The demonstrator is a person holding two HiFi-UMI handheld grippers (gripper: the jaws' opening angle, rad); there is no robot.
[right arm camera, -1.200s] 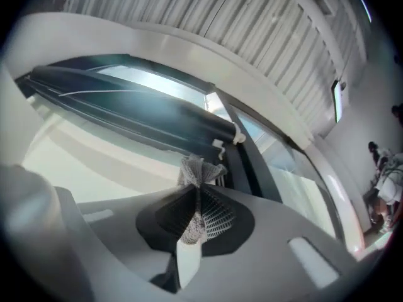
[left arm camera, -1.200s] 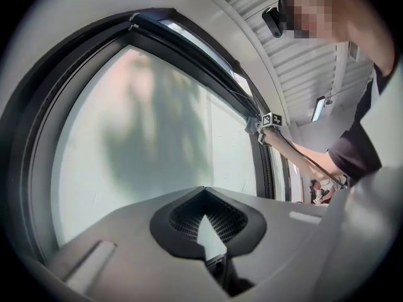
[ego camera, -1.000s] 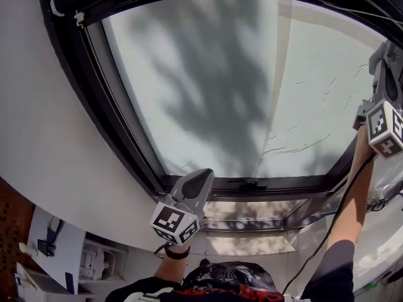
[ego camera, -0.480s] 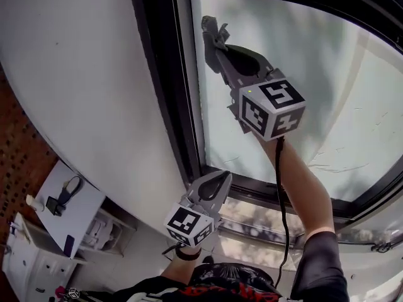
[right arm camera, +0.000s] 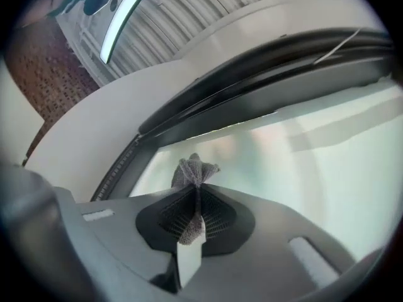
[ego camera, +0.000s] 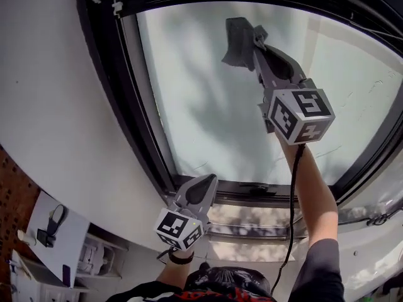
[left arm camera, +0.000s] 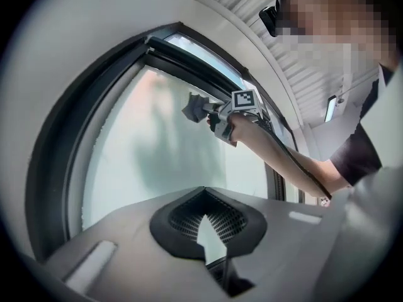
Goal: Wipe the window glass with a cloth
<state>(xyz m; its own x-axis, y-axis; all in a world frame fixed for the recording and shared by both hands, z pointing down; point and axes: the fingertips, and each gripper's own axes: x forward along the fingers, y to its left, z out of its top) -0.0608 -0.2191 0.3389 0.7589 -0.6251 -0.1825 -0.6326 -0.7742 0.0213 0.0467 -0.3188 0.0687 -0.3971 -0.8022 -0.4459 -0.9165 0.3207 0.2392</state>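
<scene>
The window glass (ego camera: 208,112) is a large frosted-looking pane in a black frame (ego camera: 129,99). My right gripper (ego camera: 253,38) is raised to the upper part of the pane and is shut on a grey cloth (ego camera: 238,43). The bunched cloth sticks out past the fingertips against the glass. In the right gripper view the cloth (right arm camera: 192,172) is pinched between the pads, with the pane (right arm camera: 302,162) behind it. My left gripper (ego camera: 203,186) hangs low by the bottom frame rail, shut and holding nothing. The left gripper view shows the right gripper (left arm camera: 217,113) and the cloth (left arm camera: 194,109) on the glass (left arm camera: 151,156).
A white wall (ego camera: 56,106) curves along the left of the frame. Below the bottom rail lies a lower pane or sill (ego camera: 252,216). A black cable (ego camera: 293,187) runs down from the right gripper along the forearm. White furniture (ego camera: 50,231) stands far below at the left.
The right gripper swept the cloth from the pane's right edge across to the left frame, and now sits at the upper middle. The left gripper stayed by the bottom rail.
</scene>
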